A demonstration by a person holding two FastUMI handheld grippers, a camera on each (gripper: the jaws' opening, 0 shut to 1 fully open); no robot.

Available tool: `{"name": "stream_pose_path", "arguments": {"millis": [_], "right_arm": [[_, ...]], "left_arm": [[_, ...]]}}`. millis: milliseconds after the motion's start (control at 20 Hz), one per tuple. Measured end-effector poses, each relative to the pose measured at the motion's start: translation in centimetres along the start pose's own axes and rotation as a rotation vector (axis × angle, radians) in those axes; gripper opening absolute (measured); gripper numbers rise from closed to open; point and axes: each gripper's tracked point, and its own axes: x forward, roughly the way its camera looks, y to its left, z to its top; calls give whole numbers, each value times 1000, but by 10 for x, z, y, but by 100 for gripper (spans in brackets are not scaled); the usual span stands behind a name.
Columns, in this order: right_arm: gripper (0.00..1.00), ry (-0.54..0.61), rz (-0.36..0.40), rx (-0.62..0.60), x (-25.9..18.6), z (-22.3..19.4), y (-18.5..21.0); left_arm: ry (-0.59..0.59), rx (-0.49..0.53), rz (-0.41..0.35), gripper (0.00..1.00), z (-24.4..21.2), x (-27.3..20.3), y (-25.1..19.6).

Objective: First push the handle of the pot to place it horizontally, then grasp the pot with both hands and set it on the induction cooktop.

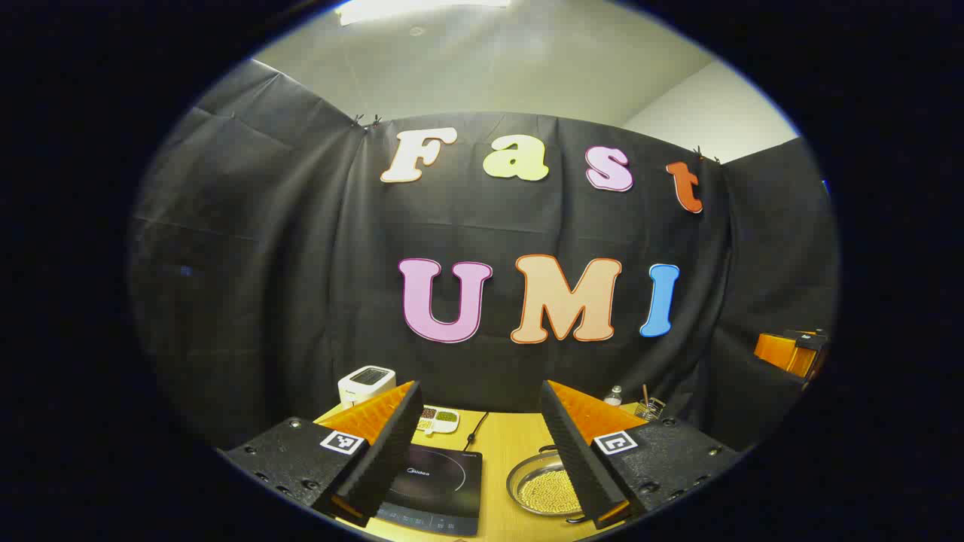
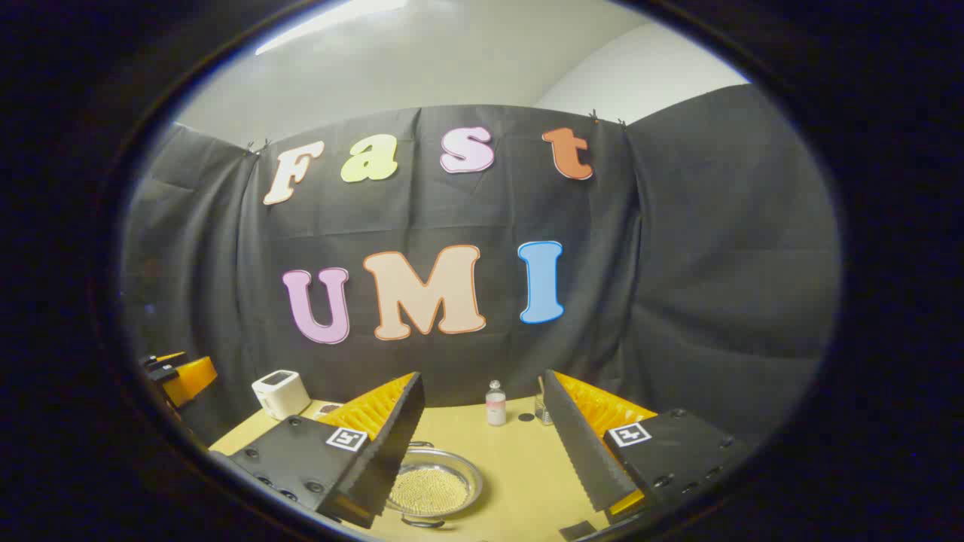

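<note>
While both grippers hang above the table (image 1: pixel 512 452) with nothing between their fingers, the first step, pushing the pot's handle round to horizontal, looks not yet begun. The induction cooktop (image 1: pixel 437 489) lies flat on the table toward the left of the left gripper view, and the pot (image 1: pixel 544 489) sits just beside it on its right, apart from it. In the right gripper view the pot (image 2: pixel 433 485) lies low and left, partly behind that gripper's left finger. It is a shallow, round metal vessel with a bright rim, holding a bed of small pale beads or grains; a dark loop handle shows at its near edge and another at its far edge. The left gripper (image 1: pixel 482 452) is spread wide, and so is the right gripper (image 2: pixel 482 452). To do the push well, I would come down beside the handle with one fingertip and nudge slowly, lest the light pot slide or spill its grains.
</note>
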Motion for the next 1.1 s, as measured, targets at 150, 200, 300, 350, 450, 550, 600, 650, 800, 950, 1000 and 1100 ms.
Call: {"name": "stream_pose_path", "arguments": {"millis": [150,200,300,350,450,550,600,650,800,950,1000,1100], "right_arm": [[94,9,-16,9,-10,-1,-2],[94,12,-14,15,-13,-2,-1],[94,21,-14,15,-16,-5,1],[94,23,-12,15,-19,-6,3],[94,15,-9,21,-21,-5,7],[94,13,-6,22,-22,-4,10],[94,13,-5,21,-23,-4,11],[94,15,-3,20,-23,-5,12],[94,21,3,17,-23,-7,16],[94,31,13,14,-22,-12,22],[94,37,24,17,-22,-13,26],[94,59,44,19,-20,-22,36]], "left_arm": [[-12,16,-7,92,3,-3,2],[-21,16,-11,92,5,-4,2],[-31,25,-23,92,7,-7,-1],[-39,34,-27,92,9,-8,-1],[-53,42,-34,92,12,-9,-3],[-51,34,-33,92,9,-10,-1],[-48,28,-33,92,8,-11,-1],[-43,23,-32,92,7,-11,0],[-29,26,-21,95,3,-12,6],[-23,19,-17,92,-1,-11,10],[-17,15,-15,95,-3,-11,12],[-3,8,-14,92,-9,-10,15]]}}
